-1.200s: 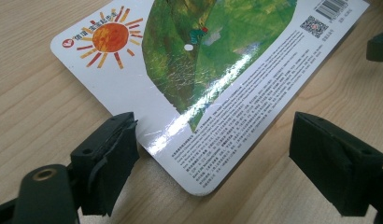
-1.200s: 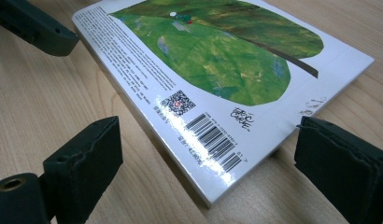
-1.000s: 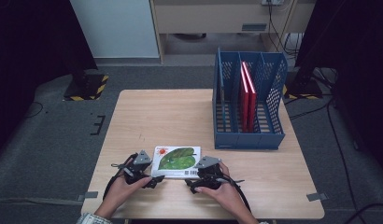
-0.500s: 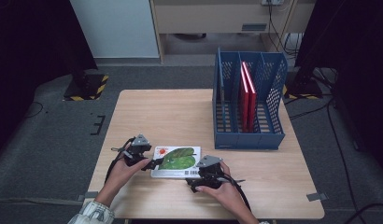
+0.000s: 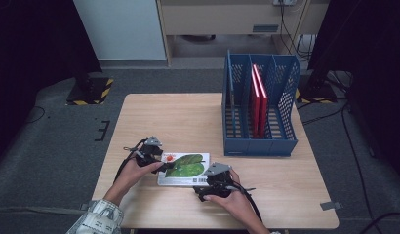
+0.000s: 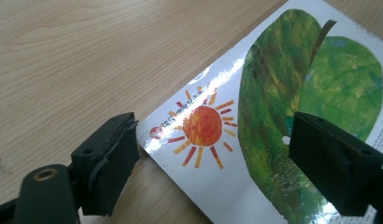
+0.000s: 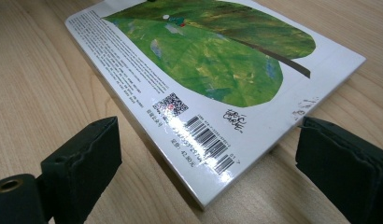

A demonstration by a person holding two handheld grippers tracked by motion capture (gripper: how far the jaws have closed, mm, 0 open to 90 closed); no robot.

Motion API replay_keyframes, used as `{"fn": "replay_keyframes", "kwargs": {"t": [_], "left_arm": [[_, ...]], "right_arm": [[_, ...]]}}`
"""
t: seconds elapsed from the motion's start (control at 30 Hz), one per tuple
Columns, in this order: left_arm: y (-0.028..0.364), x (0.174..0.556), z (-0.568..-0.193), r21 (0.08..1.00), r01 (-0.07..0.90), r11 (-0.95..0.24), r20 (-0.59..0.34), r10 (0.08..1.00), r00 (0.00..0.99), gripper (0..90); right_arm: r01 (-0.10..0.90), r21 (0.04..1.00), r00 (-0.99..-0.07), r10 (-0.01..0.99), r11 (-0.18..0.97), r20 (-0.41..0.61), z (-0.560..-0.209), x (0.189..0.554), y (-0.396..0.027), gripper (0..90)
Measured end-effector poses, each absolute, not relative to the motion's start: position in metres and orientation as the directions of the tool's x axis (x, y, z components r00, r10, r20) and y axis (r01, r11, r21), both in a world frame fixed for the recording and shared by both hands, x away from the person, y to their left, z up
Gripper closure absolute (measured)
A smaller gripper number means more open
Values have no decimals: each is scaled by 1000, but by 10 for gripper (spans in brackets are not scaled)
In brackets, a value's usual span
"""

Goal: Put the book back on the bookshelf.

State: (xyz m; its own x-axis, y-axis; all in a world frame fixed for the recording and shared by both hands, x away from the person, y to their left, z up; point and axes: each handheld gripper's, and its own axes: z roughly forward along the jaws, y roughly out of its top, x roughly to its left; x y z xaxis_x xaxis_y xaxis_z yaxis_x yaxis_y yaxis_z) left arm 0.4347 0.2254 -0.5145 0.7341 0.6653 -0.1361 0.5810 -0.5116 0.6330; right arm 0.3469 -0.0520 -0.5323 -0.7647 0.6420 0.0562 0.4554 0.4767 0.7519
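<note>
— Glossy white picture book (image 5: pixel 184 169) with green leaves and an orange sun: where is it lying?

— Flat on the pale wooden tabletop (image 5: pixel 188 122), near my edge. My left claw (image 6: pixel 213 154) is closing around its sun corner, not yet gripping.

— And your right claw (image 7: pixel 199 163)?

— It is standing open, straddling the barcode corner.

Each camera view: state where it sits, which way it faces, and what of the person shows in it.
High view: above the person's side, facing forward and down on the table, blue rack and book; both forearms and hands show.
Left gripper view: on the left gripper, looking along its open jaws at the book's sun corner.
Right gripper view: on the right gripper, looking along its open jaws at the book's barcode corner.
Shared: the book.
</note>
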Motion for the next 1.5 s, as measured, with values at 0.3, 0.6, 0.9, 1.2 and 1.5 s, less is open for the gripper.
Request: {"fn": "replay_keyframes", "kwargs": {"t": [0.3, 0.6, 0.9, 1.2, 1.5], "left_arm": [[222, 443, -519, 612, 605, -509, -154, 673, 723, 164], [223, 443, -519, 619, 615, -489, -164, 685, 710, 209], [222, 442, -518, 622, 623, -474, -160, 702, 694, 246], [220, 441, -516, 622, 621, -477, -152, 705, 693, 255], [220, 440, -514, 617, 622, -483, -148, 705, 694, 259]], "right_arm": [[455, 749, -762, 645, 481, 48, -534, 348, -51, 71], [452, 735, -757, 653, 506, 16, -537, 347, -45, 69], [467, 721, -735, 678, 511, -5, -538, 348, -40, 55], [473, 719, -725, 688, 509, -10, -538, 349, -38, 37], [482, 715, -717, 697, 507, -10, -539, 348, -36, 24]]}}
